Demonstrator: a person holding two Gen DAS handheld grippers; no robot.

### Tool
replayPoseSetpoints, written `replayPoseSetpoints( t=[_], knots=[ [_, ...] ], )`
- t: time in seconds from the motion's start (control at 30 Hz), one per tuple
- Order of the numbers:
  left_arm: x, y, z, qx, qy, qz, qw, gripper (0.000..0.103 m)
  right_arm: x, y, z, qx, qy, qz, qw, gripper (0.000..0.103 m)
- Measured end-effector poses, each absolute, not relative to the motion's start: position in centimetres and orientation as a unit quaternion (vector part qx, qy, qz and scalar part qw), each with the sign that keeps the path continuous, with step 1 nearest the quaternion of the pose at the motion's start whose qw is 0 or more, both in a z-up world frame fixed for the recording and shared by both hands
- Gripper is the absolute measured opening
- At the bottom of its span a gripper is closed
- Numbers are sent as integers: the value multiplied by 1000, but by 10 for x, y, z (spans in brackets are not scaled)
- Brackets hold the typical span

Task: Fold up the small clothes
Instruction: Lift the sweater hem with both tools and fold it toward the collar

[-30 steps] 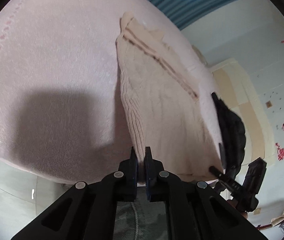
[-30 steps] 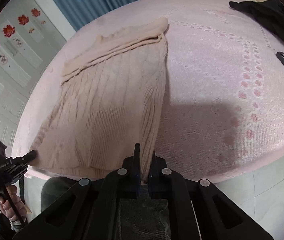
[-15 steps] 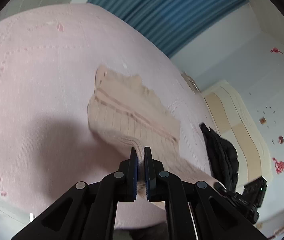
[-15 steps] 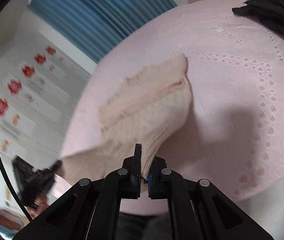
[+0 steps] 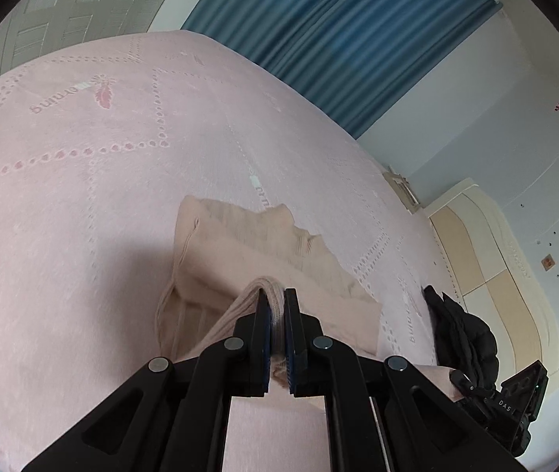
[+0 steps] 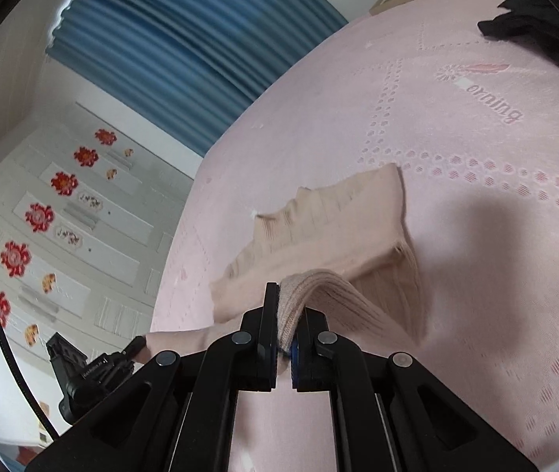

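A beige ribbed knit sweater [image 5: 240, 247] lies on the pink bedspread [image 5: 63, 196], its near hem lifted off the bed and carried over the rest. My left gripper [image 5: 278, 299] is shut on one corner of that hem. In the right wrist view the same sweater [image 6: 334, 220] shows its collar end flat on the bed, and my right gripper [image 6: 291, 306] is shut on the other hem corner. Each view catches the other gripper at its lower edge: the right gripper [image 5: 503, 401] and the left gripper [image 6: 94, 365], with the hem stretched between them.
A black garment [image 5: 464, 334] lies on the bed to the right of the sweater, also seen as a black garment [image 6: 535, 19] at the far right. Blue curtains [image 5: 358, 39] hang behind the bed. A wardrobe with red flower stickers [image 6: 43, 216] stands to the left.
Both grippers have risen and moved forward over the bed, carrying the sweater's hem up and toward its collar. The sweater has gone from lying flat to half doubled over.
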State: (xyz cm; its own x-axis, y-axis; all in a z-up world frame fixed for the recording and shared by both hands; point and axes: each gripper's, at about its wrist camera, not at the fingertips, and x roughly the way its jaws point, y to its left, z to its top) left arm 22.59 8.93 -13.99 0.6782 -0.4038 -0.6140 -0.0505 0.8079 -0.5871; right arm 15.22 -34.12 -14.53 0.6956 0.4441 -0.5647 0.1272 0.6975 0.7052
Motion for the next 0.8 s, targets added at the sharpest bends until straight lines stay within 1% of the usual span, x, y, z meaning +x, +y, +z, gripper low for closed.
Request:
replayPoseSetpoints(
  t=[0.27, 0.53, 0.6, 0.67, 0.7, 0.73, 0.8],
  knots=[
    [303, 80, -174, -270, 406, -87, 869, 6, 236, -336, -169, 367, 390, 91, 839, 5],
    [372, 82, -212, -300, 422, -91, 850, 7, 303, -336, -203, 344, 402, 71, 846, 5],
    [388, 77, -220, -296, 438, -111, 842, 7, 319, -339, -213, 339, 407, 62, 846, 5],
    [396, 75, -223, -296, 434, -117, 843, 20, 333, -340, -225, 332, 422, 48, 842, 13],
    [397, 77, -223, -300, 427, -117, 845, 37, 336, -341, -229, 328, 425, 41, 843, 15],
    [397, 79, -223, -306, 421, -118, 846, 50, 337, -341, -232, 319, 423, 33, 847, 15],
    [394, 83, -223, -316, 407, -124, 848, 53, 335, -339, -233, 294, 418, 29, 859, 17]
  ],
)
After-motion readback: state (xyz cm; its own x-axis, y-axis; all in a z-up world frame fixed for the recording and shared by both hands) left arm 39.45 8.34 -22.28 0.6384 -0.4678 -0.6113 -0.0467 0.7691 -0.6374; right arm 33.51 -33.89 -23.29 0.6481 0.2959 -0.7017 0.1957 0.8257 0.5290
